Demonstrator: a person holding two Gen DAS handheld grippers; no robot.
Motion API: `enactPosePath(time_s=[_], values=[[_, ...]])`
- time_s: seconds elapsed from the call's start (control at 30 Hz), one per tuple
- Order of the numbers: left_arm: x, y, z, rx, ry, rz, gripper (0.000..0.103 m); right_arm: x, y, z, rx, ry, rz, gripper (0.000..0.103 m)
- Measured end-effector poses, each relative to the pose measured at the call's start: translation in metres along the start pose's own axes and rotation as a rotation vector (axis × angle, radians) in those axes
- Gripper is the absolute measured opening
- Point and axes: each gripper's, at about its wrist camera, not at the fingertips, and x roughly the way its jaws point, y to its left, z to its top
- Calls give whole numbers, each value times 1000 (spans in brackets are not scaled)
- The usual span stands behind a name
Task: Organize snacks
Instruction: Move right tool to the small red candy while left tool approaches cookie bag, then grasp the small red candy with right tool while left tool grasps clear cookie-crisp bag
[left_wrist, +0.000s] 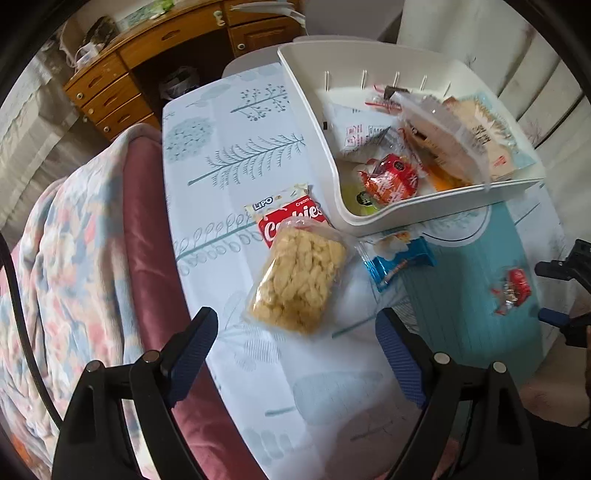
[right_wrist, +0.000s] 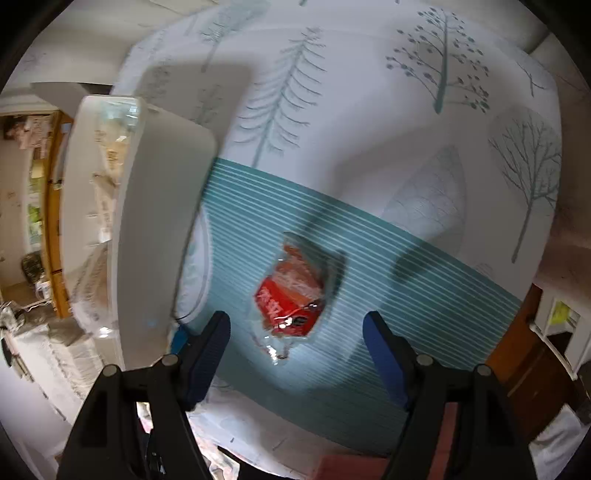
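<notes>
The left gripper (left_wrist: 295, 354) hangs with jaws spread and empty just short of the clear bag of pale puffed snacks (left_wrist: 299, 280), whose long axis runs away from the jaws and tilts right, its far end overlapping the red Lipo cookies pack (left_wrist: 291, 218). The right gripper (right_wrist: 295, 350), jaws also spread and empty, is nearer the crinkly red foil-wrapped snack (right_wrist: 291, 299) on the worktop (right_wrist: 369, 129) (teal-striped there). Beyond, the glossy white plastic basket (left_wrist: 306, 110) holds wrapped snacks.

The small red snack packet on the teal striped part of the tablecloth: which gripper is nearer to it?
Right. The right gripper hangs directly over the small red snack packet, jaws open. The left gripper is off to the side, over the clear bag of yellow puffs.
</notes>
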Motion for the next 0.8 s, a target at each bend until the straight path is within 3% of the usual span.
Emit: enactPosePath(time_s=[0.3, 0.37, 0.63, 0.67, 0.73, 0.8], values=[[45, -6, 16, 19, 20, 87, 86, 29, 8, 14, 31, 83, -33, 74], [54, -5, 17, 14, 31, 112, 86, 34, 4, 18, 75, 93, -34, 65], [68, -2, 20, -24, 49, 81, 86, 47, 7, 34, 103, 124, -65, 57], [69, -2, 20, -28, 48, 82, 86, 48, 10, 36, 102, 128, -66, 50], [69, -2, 21, -34, 43, 75, 84, 52, 14, 40, 105, 143, -61, 49], [70, -2, 22, -39, 37, 53, 71, 54, 15, 42, 102, 146, -68, 48]])
